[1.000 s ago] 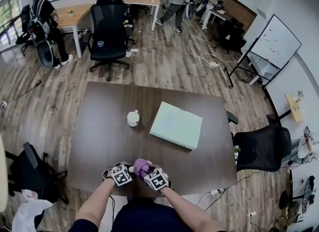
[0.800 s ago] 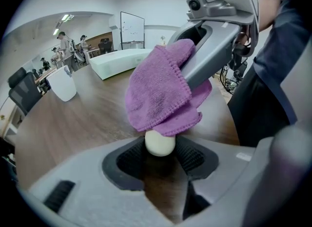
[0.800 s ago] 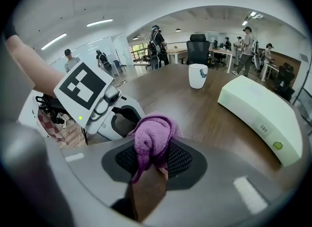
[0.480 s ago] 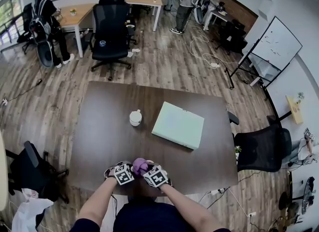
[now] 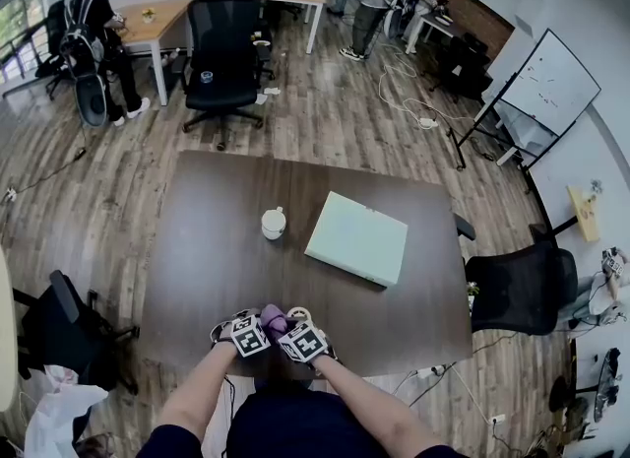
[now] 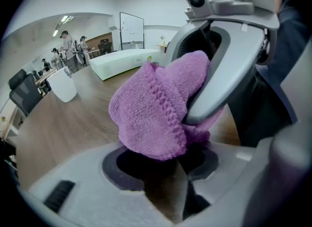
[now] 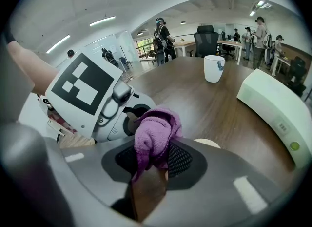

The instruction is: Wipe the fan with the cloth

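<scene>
The right tongs (image 7: 153, 162) have edged in against the left tongs (image 6: 165, 160), both clenched on the purple cloth (image 6: 151, 109) at the tabletop's (image 5: 217, 249) near edge; the pale box (image 5: 356, 239) (the fan, I'd guess) lies well apart, so wiping hasn't started.

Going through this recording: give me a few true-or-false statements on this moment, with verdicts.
1. The cloth is purple. True.
2. The cup lies on its side. False: it stands upright on the table.
3. The cloth touches the box. False: it is held by the table's near edge, apart from the box.
4. The left gripper and the right gripper are both closed on the cloth. True.
5. In the head view the cup stands left of the box. True.
</scene>
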